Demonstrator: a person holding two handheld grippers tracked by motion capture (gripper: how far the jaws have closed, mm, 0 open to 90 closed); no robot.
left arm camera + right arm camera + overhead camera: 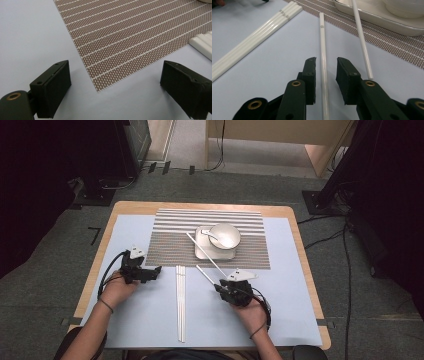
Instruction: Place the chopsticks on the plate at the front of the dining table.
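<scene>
I have the right gripper (325, 72) low over the table, jaws straddling 1 white chopstick (323, 57) but still short of pinching it, so it lies on the blue mat untouched. A 2nd chopstick (362, 37) leans just beside it, its far end propped on the tray (372, 16) holding the bowl (224, 235), probably awaiting pairing. My left gripper (115, 85) rests released at the corner of the striped placemat (135, 37), gripping nothing. The stacked chopsticks (257, 33) run out of frame; their count is unclear.
</scene>
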